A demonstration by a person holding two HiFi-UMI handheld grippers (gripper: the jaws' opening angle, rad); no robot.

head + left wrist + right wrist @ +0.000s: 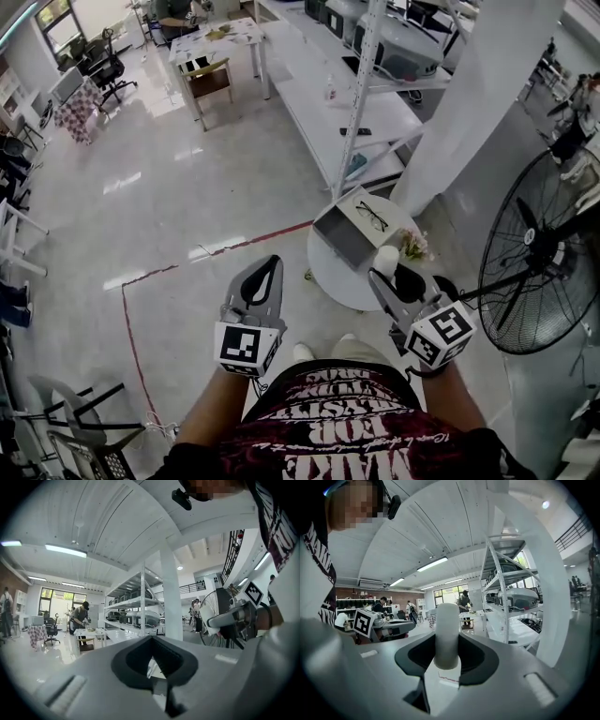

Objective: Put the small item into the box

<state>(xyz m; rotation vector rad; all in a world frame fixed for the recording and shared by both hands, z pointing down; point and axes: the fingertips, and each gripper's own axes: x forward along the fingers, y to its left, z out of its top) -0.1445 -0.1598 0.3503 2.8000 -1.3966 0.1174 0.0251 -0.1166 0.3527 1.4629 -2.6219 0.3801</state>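
Observation:
The small item is a white cylinder, which stands up between the jaws of my right gripper, shut on it. It hangs over the near right part of a small round white table. In the right gripper view the cylinder fills the middle of the right gripper. The grey open box sits on that table, just beyond and left of the cylinder, with a pair of glasses lying in it. My left gripper is shut and empty, held over the floor left of the table; in its own view the left gripper holds nothing.
Small pink flowers stand on the table's right side. A large black fan is close on the right. A white pillar and a long white shelving rack rise behind the table. Red tape marks the floor.

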